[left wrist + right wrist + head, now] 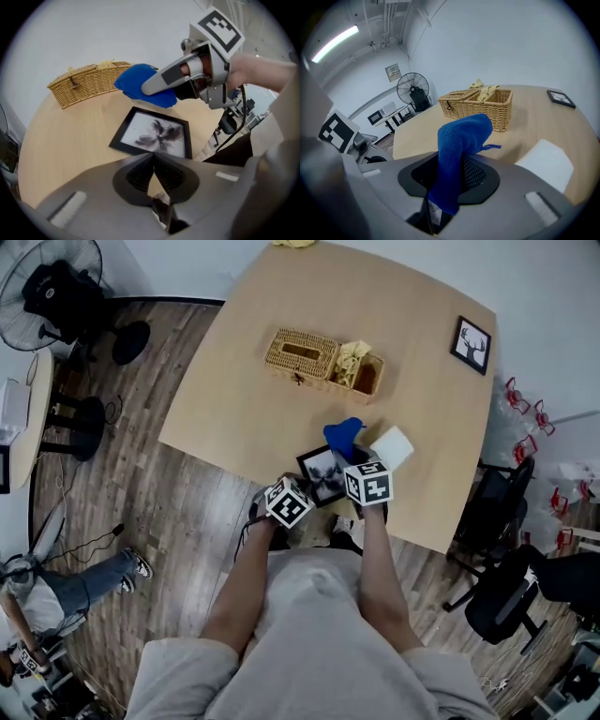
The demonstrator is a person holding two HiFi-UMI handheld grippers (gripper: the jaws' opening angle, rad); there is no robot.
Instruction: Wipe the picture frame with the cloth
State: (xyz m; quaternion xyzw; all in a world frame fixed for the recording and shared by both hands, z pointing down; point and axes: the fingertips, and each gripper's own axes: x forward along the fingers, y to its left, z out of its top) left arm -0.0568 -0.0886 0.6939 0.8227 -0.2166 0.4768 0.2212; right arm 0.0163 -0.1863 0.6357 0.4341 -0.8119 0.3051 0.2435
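Blue cloth gripped by the right tool, up by the picture frame!
The right tool's jaws clamp the cloth's tail; the left tool is closed on nothing, just short of the frame lying flat near the worktop's lower edge. Wicker basket sits well behind, white block beside the cloth. The left gripper view shows frame and cloth together; the right gripper view misses the frame, catching a fan upper left.
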